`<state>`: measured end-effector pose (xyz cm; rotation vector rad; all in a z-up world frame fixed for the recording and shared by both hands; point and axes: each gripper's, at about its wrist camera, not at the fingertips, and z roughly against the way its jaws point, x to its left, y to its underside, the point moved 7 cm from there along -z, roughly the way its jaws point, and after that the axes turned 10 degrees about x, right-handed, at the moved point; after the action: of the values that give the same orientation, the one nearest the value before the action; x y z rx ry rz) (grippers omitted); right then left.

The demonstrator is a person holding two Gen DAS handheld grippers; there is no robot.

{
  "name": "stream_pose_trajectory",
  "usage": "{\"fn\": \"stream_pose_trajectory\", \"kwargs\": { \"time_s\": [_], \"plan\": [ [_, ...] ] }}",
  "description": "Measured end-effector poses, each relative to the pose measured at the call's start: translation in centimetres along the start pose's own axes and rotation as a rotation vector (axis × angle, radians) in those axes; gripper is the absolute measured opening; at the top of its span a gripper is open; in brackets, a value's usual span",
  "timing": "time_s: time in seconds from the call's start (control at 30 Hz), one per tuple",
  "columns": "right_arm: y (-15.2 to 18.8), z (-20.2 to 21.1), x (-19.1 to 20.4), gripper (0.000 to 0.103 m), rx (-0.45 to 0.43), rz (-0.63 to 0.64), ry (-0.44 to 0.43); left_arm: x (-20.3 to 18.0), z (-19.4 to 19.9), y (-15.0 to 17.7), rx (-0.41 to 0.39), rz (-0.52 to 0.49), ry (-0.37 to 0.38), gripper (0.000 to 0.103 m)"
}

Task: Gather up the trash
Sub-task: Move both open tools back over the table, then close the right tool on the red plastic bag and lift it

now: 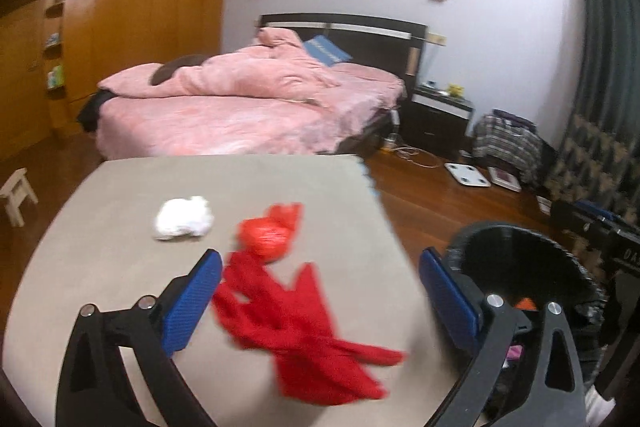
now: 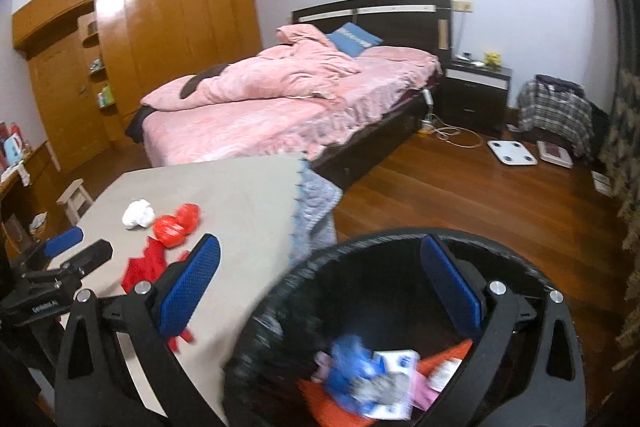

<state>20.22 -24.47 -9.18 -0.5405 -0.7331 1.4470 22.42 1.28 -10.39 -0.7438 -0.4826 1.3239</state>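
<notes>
On the grey table lie a white crumpled paper, a balled red plastic bag and a flat red piece of cloth or plastic. My left gripper hangs open over the flat red piece, with nothing between its blue pads. A black trash bin stands off the table's right edge. It holds blue, white, pink and orange wrappers. My right gripper is open over the bin's mouth and holds nothing. In the right wrist view the left gripper shows at the left, beside the red pieces.
A bed with pink bedding stands behind the table, and a dark nightstand is to its right. A white scale and a pile of plaid cloth lie on the wood floor. A small white stool is left of the table.
</notes>
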Motion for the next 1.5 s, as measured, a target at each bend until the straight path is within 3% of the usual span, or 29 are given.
{"fn": "stream_pose_trajectory", "kwargs": {
  "time_s": [0.37, 0.57, 1.03, 1.4, 1.47, 1.5],
  "plan": [
    [-3.4, -6.6, 9.4, 0.098, 0.031, 0.07, -0.094, 10.1, -1.4, -0.9, -0.015, 0.082, -0.151, 0.097],
    [-3.9, -10.6, 13.6, 0.098, 0.063, 0.105, -0.119, 13.9, -3.6, -0.8, 0.003, 0.113, -0.192, 0.097],
    [-2.5, -19.1, 19.4, 0.098, 0.206, 0.184, -0.129, 18.3, -6.5, -0.5, 0.032, 0.13, -0.239, 0.097],
    [-1.2, -22.2, 22.0, 0.097, 0.288, 0.238, -0.158, 19.4, -7.9, -0.6, 0.05, 0.13, -0.236, 0.097],
    [-1.0, -22.2, 22.2, 0.077, 0.298, 0.246, -0.175, 19.4, -8.1, -0.7, 0.053, 0.133, -0.228, 0.097],
    [-0.8, -22.3, 22.3, 0.073, 0.311, 0.248, -0.189, 19.4, -8.3, -0.8, 0.053, 0.133, -0.226, 0.097]
  ]
}}
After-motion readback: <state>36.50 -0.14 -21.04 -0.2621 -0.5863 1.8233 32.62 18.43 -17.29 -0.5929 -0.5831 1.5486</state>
